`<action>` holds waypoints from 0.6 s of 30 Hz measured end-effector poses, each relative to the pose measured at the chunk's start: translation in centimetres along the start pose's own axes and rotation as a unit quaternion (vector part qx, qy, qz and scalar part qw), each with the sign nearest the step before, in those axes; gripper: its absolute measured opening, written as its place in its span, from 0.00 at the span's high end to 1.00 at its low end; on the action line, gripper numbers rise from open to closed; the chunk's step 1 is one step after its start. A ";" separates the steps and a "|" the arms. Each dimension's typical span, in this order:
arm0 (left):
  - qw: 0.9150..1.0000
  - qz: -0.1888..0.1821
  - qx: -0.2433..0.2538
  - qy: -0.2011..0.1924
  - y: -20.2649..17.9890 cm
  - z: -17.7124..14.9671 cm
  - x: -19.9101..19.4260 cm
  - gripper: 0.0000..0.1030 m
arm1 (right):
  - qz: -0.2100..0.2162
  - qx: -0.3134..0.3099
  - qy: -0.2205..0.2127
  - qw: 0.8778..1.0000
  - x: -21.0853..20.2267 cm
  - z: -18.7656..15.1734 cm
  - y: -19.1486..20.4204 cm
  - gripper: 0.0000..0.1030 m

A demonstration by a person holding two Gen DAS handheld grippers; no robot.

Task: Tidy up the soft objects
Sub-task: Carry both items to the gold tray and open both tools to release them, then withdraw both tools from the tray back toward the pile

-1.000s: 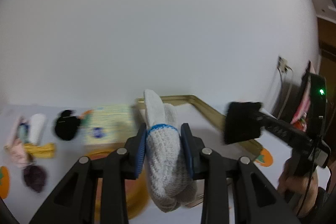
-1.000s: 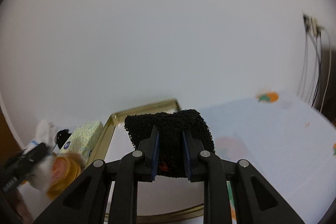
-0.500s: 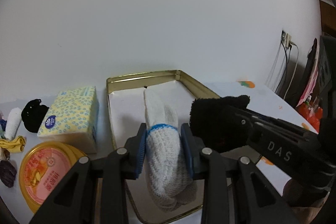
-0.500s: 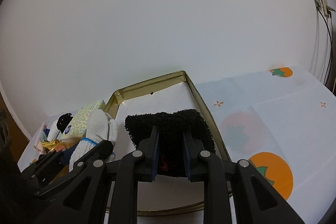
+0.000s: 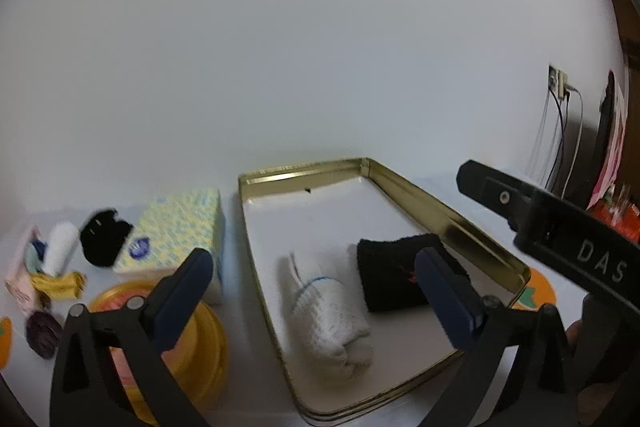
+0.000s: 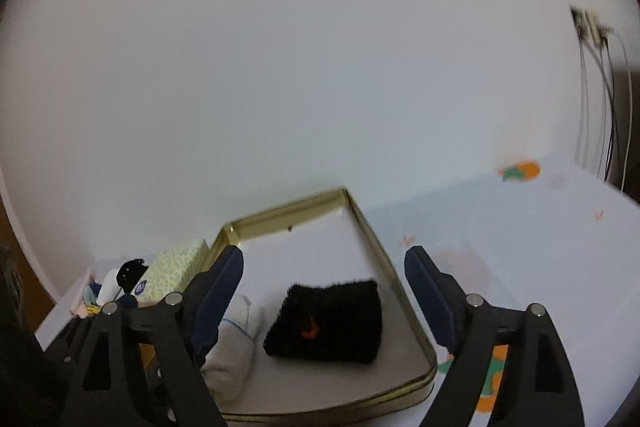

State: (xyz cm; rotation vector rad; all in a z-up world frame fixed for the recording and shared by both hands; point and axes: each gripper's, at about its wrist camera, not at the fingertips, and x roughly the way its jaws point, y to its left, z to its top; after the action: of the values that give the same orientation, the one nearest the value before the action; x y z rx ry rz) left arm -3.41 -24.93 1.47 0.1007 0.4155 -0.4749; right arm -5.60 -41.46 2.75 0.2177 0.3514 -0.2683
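Note:
A white knitted roll with a blue stripe (image 5: 328,311) lies in the gold-rimmed tray (image 5: 448,219), with a black fuzzy cloth with a red mark (image 5: 396,275) beside it on the right. My left gripper (image 5: 316,291) is open and empty above them. My right gripper (image 6: 324,291) is open and empty above the black cloth (image 6: 328,319); the white roll (image 6: 236,343) lies left of it, inside the tray (image 6: 372,239). The right gripper's arm (image 5: 560,227) crosses the right side of the left wrist view.
Left of the tray stand a yellow tissue pack (image 5: 176,231), an orange round lid (image 5: 200,343), a black soft item (image 5: 104,237), a white roll (image 5: 60,251) and several small cloth pieces (image 5: 56,285). Wall cables (image 6: 600,99) hang at the right. The tablecloth has orange fruit prints (image 6: 520,171).
Both grippers opened and let go: the white roll and the black cloth now lie in the tray. Both grippers have drawn back and up.

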 end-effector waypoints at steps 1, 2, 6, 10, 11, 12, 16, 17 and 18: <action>1.000 0.009 0.012 -0.003 -0.2 -0.1 -0.1 0.00 | -0.004 -0.006 -0.004 1.000 -0.1 0.0 0.2 0.15; 1.000 0.015 0.019 -0.004 -0.3 -0.1 -0.2 0.00 | -0.010 -0.017 -0.007 1.000 -0.1 0.0 0.6 0.15; 0.999 0.023 0.024 -0.013 -0.2 -0.1 -0.6 0.00 | -0.023 -0.044 -0.023 0.998 -0.5 -0.1 1.5 0.15; 0.999 0.030 0.023 -0.017 0.2 -0.2 -0.6 0.00 | -0.037 -0.060 -0.062 0.996 -1.8 0.0 1.9 0.15; 0.999 0.030 0.021 -0.016 0.2 -0.2 -0.7 0.00 | -0.042 -0.062 -0.071 0.995 -2.0 0.0 1.9 0.14; 0.999 0.030 0.019 -0.017 0.3 -0.2 -0.7 0.00 | -0.047 -0.062 -0.077 0.994 -2.2 -0.1 2.0 0.13; 0.999 0.032 0.010 -0.015 0.8 -0.4 -0.8 0.00 | -0.059 -0.058 -0.095 0.992 -2.5 -0.3 1.7 0.10; 0.999 0.032 0.007 -0.016 1.0 -0.4 -0.9 0.00 | -0.059 -0.056 -0.095 0.992 -2.5 -0.2 1.6 0.10; 0.999 0.033 0.006 -0.017 1.1 -0.4 -0.9 0.00 | -0.059 -0.054 -0.097 0.992 -2.5 -0.2 1.6 0.10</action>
State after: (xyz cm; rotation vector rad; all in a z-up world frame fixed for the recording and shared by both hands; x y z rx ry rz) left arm -3.78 -23.51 1.46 0.1174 0.3758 -0.4143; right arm -7.47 -39.39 3.74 0.0636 0.1851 -0.3820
